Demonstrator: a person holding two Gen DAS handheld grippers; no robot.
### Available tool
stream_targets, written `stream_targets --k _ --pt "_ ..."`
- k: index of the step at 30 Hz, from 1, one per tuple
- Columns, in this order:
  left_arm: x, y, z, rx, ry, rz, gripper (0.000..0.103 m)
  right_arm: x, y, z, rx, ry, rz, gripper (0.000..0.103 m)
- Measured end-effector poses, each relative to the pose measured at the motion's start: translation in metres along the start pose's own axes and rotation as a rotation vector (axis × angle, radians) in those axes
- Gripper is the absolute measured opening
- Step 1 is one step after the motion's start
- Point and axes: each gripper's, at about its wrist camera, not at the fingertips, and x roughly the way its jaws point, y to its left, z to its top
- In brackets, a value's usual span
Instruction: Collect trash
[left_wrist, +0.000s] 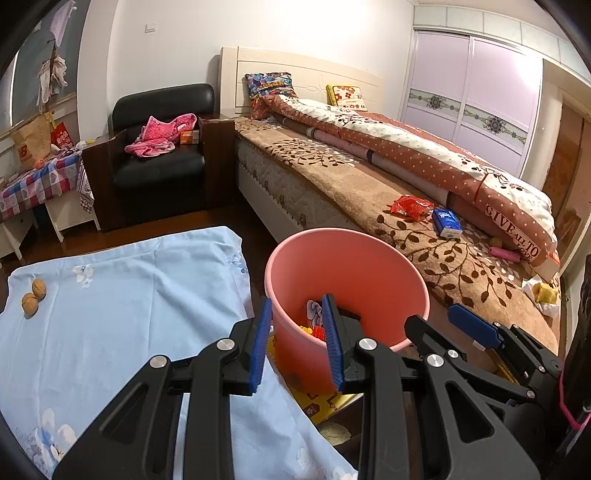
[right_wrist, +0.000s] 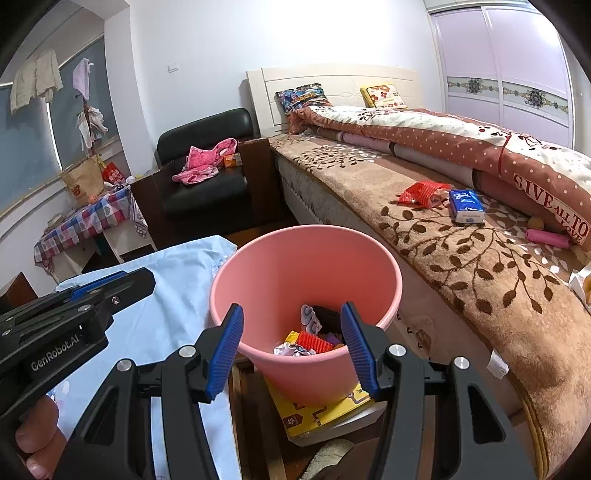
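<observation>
A pink bucket (right_wrist: 306, 280) stands in the middle of both pictures, on a yellow box (right_wrist: 325, 410) on the floor beside the bed (right_wrist: 480, 277). At its bottom lies trash (right_wrist: 310, 341): crumpled wrappers in red, yellow and white.

The left claw (left_wrist: 297, 345) is at the bottom of its picture. Its blue fingers (left_wrist: 260, 343) are apart and hold nothing. One finger is outside the bucket's near wall and the other is in front of its inside.

The right claw (right_wrist: 291, 354) is at the bottom of its picture. Its fingers are apart too, wide, with nothing in them.

On the bed, in the right part of both pictures, lie a red wrapper (right_wrist: 421, 194) and a blue tissue pack (right_wrist: 466, 206), just beside each other.

A light blue cloth (left_wrist: 122, 295) covers the counter at the lower left, with two walnuts (left_wrist: 33, 297) on it.
</observation>
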Motion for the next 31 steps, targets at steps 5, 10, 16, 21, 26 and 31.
stream_targets --k 5,10,16,21,26,31 --pt "-0.0018 0.0007 -0.0017 -0.002 0.001 0.003 0.028 -0.001 0.0006 -0.0007 0.0 -0.002 0.0 0.055" --pt "-0.0016 0.0006 -0.0016 -0.001 0.0 0.003 0.028 -0.0005 0.0005 -0.0007 0.0 0.0 0.001 0.055" --pt "-0.002 0.0002 -0.0024 -0.002 0.002 0.006 0.028 -0.0001 0.0008 -0.0008 -0.001 0.0 0.0 0.055" --pt "-0.0079 0.0003 -0.0076 0.006 -0.018 0.015 0.028 -0.0004 0.0011 -0.0015 -0.001 0.001 -0.001 0.055" --pt "-0.008 0.0022 -0.0075 0.011 -0.006 0.021 0.028 -0.0006 -0.001 -0.0019 -0.002 0.01 0.001 0.055" --pt "-0.0057 0.0059 -0.0047 0.0 0.002 0.023 0.028 0.0025 0.0008 -0.0001 -0.015 0.02 0.003 0.055"
